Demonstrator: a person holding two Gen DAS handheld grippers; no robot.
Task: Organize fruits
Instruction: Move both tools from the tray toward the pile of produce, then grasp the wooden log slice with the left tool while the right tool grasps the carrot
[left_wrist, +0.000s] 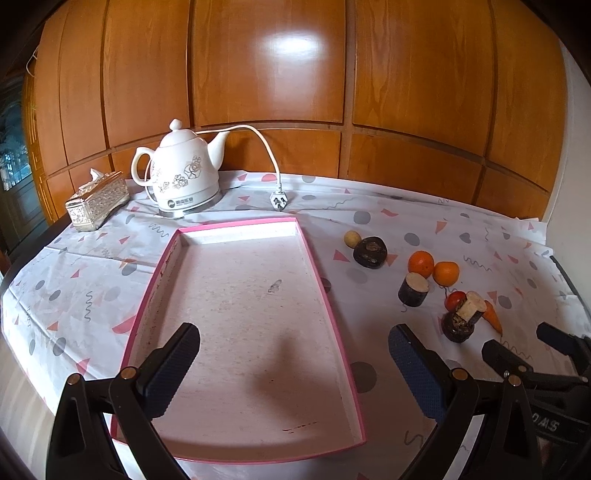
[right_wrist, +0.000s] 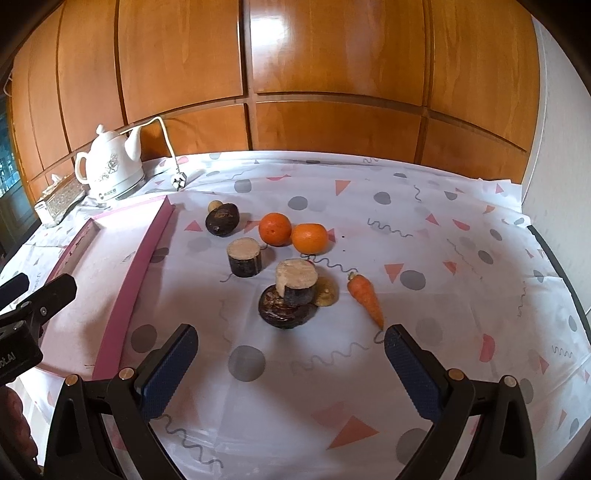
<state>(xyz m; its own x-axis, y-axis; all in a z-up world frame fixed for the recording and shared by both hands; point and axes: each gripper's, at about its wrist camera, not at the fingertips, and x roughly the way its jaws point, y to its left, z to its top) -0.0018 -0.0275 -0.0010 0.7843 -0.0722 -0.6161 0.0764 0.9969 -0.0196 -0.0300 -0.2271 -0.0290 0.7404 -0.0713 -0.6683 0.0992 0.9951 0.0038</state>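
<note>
Two oranges (right_wrist: 291, 232) touching, right of empty pink tray (right_wrist: 129, 291)

A home dining corner, set against wood panelling.

Glossy wooden wall panels (left_wrist: 269, 62) fill the upper frame. Below them a table under a patterned tablecloth (right_wrist: 424, 229) carries, at upper left, a white floral electric kettle (left_wrist: 184, 173) with its unplugged cord (left_wrist: 271, 155) and an ornate silver tissue box (left_wrist: 98, 201).
</note>
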